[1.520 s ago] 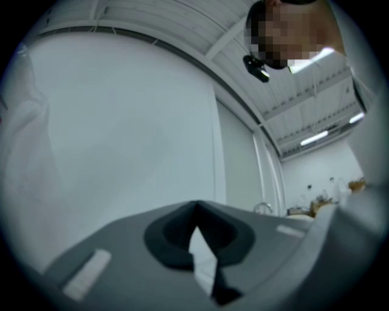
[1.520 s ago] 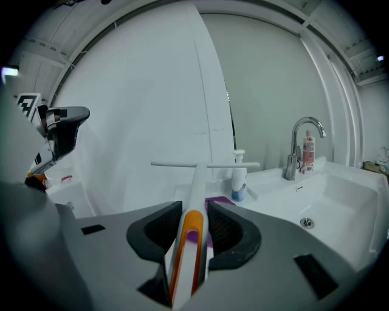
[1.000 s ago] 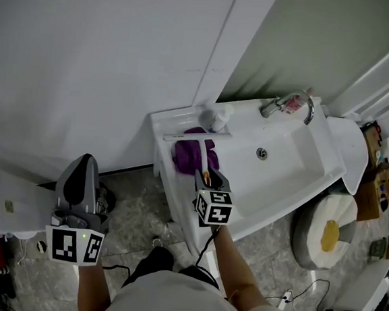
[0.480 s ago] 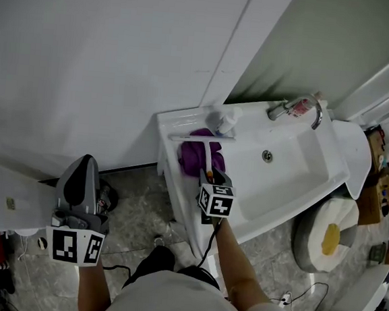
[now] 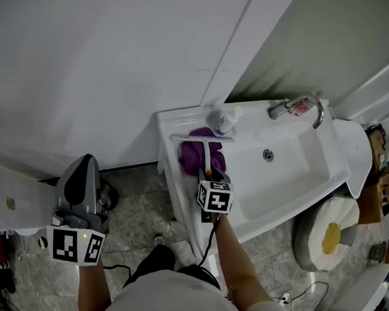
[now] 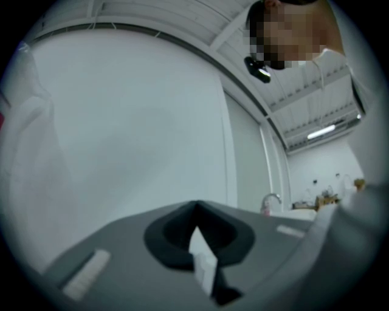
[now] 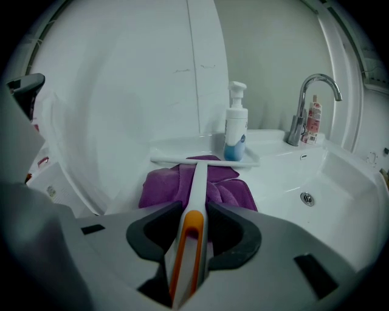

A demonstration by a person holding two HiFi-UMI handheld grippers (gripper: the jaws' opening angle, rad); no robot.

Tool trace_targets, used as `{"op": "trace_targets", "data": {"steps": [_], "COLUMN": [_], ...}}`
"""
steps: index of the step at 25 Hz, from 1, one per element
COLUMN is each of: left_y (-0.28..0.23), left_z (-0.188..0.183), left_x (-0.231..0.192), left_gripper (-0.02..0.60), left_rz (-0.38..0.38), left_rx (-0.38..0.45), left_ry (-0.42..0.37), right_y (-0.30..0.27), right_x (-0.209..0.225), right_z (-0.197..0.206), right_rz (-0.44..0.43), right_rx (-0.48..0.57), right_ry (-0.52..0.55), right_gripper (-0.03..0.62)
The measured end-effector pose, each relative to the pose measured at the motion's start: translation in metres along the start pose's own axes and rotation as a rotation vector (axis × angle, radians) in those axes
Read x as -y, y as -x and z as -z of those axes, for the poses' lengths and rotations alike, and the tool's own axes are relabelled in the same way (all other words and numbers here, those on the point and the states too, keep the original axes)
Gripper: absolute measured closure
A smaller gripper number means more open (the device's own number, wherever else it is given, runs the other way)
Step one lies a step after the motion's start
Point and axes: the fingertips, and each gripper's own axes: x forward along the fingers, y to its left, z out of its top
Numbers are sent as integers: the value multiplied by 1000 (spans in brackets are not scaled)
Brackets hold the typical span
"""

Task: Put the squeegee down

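Two tongs figured: the right tongs (image 7: 193,212) were clenched on the squeegee (image 7: 198,173) handle. Its white blade sat at the far edge of a purple cloth (image 7: 159,189) on the sink (image 7: 340,182) ledge, just before a soap pump bottle (image 7: 236,130). The left tongs (image 6: 197,231), well apart, were closed on nothing.

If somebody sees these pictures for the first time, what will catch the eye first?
First the white squeegee with an orange handle inlay, clamped in the right gripper, its blade reaching across the far edge of a purple cloth on the ledge of the white sink. Just behind the blade stands a pump bottle. The left gripper, shut and empty, hangs far left above the floor.
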Motion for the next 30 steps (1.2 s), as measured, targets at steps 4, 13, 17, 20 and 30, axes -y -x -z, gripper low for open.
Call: {"op": "trace_targets", "data": {"steps": [4, 13, 17, 20, 30], "left_y": [1, 4, 5, 7, 20], "left_z": [0, -4, -8, -12, -30], "left_x": [4, 19, 35, 50, 98], "left_gripper": [574, 575, 575, 575, 574], "left_rz": [6, 18, 34, 48, 71], "left_rx": [3, 9, 17, 26, 58], "left_ry": [1, 2, -1, -4, -19], "right_y": [-2, 24, 48, 70, 153], "right_x": [0, 3, 2, 3, 23], "right_z": [2, -10, -20, -25, -54], "right_rz": [-4, -39, -62, -84, -72], "right_rx": [-22, 72, 139, 190, 389], "right_ry": [-8, -27, -17, -22, -23], "right_gripper": [459, 450, 535, 592, 592]}}
